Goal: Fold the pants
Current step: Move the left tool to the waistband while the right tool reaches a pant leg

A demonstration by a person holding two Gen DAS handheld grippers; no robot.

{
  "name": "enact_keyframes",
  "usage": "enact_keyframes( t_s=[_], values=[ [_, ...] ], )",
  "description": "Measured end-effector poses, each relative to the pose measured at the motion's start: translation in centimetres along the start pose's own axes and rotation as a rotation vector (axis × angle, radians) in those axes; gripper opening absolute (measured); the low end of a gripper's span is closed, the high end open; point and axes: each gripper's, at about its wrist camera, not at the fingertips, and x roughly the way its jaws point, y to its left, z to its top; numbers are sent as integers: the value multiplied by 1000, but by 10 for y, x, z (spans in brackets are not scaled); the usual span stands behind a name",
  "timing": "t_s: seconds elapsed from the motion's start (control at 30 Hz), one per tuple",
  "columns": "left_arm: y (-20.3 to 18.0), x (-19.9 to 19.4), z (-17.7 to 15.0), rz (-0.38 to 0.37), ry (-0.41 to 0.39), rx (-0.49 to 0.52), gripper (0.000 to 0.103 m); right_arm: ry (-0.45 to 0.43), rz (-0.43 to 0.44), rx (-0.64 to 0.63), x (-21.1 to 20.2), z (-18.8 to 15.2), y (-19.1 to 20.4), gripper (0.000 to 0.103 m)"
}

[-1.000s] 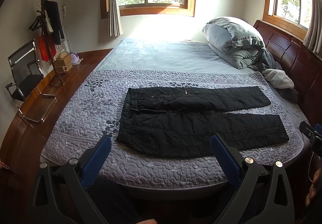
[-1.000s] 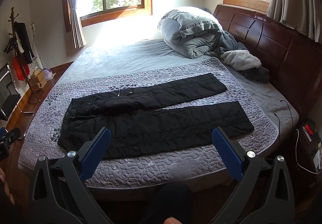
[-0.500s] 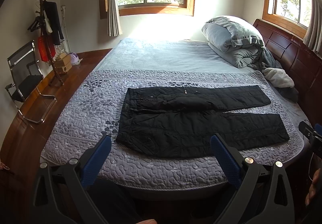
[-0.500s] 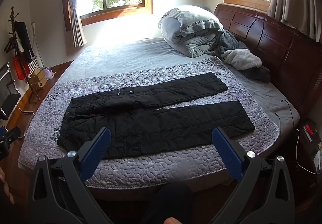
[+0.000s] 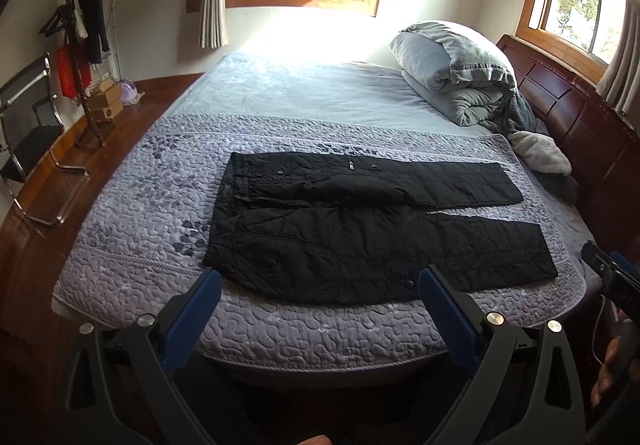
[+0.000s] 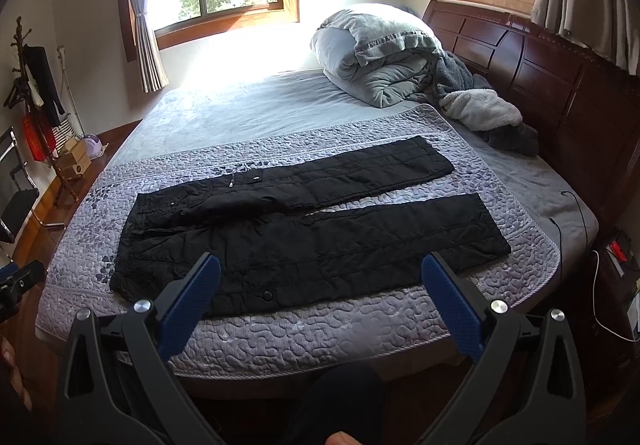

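From the left wrist, the left gripper (image 5: 318,291) hangs before the bed's near edge, jaws wide apart and holding nothing. The black pants (image 5: 360,233) lie flat on the quilt (image 5: 132,213), waistband left, legs stretching right.

From the right wrist, the right gripper (image 6: 320,279) also has its jaws apart and empty, short of the pants (image 6: 304,233). A bundled duvet (image 6: 376,57) sits by the headboard (image 6: 560,85).

Bedding (image 5: 460,73) crowds headboard (far side).
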Motion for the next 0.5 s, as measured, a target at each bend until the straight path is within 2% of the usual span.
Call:
enact_keyframes(
  t_s=[0.07,0.13,0.17,0.3,0.4,0.47,0.5],
  values=[
    [11,20,-2,-122,54,-20,100,17,30,18,16,-1,-6,101],
    [20,43,-6,-281,109,-7,100,60,108,66,39,-3,-20,101],
    [24,55,-8,-306,144,11,100,82,152,93,53,-4,-29,101],
    [51,108,-23,-338,290,0,100,223,221,251,122,-16,-73,101],
    [84,135,-33,-413,294,-81,100,309,251,383,171,-31,-108,101],
    [108,152,-36,-387,290,-124,100,331,224,422,194,-40,-125,101],
    [120,164,-36,-402,312,-156,100,332,207,428,203,-44,-133,101]
  ],
)
